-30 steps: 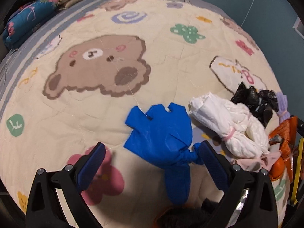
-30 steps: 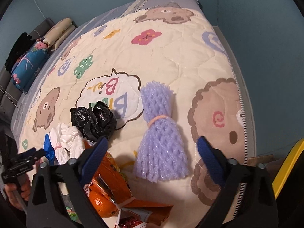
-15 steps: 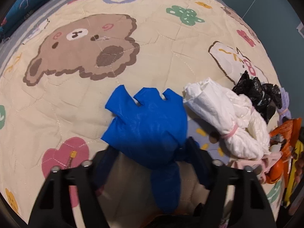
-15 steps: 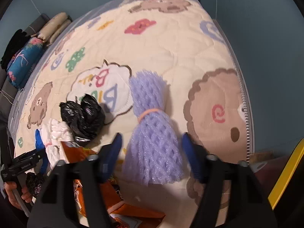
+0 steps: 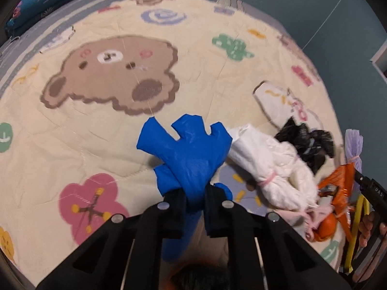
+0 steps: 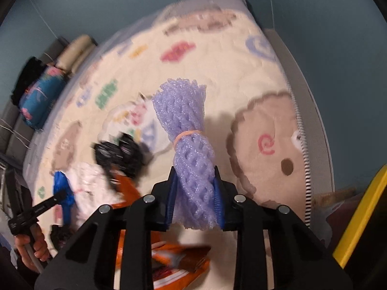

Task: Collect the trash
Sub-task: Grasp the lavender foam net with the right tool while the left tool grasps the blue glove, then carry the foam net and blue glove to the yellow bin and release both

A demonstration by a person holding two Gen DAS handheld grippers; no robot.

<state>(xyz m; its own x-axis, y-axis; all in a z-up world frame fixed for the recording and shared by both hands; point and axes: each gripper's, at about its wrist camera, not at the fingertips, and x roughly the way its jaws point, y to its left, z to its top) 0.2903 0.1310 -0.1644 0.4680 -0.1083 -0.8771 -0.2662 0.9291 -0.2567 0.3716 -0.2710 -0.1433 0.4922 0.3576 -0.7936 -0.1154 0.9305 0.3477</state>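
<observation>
Item one: the left gripper [image 5: 194,201], fingers having just been closing and now pinching the narrow knotted neck of the blue plastic bag [image 5: 186,152], whose lobed body is fanning out toward twelve o'clock in the left wrist view; gripping at the neck is probably letting the loose plastic come up as one bundle. Item two: the right gripper [image 6: 193,199], fingers likewise having just been closing and now squeezing the lower half of the purple foam net [image 6: 186,130], below its pale rubber band, so the soft mesh is compressing between the pads instead of slipping. Remaining trash is lying in a cluster on the bed: a white tied bundle [image 5: 271,169] touching the blue bag at its three o'clock, a black crumpled bag [image 5: 307,145] just beyond it, and an orange wrapper [image 5: 338,188] further toward four o'clock. Surface: a cream quilt [image 5: 72,145] printed with bear faces, flowers and clovers, soft and giving, covering the bed. Room: teal walls, folded bedding [image 6: 38,96] stacked at ten o'clock in the right wrist view, and a yellow edge [image 6: 362,212] at four o'clock, its nature unclear.
</observation>
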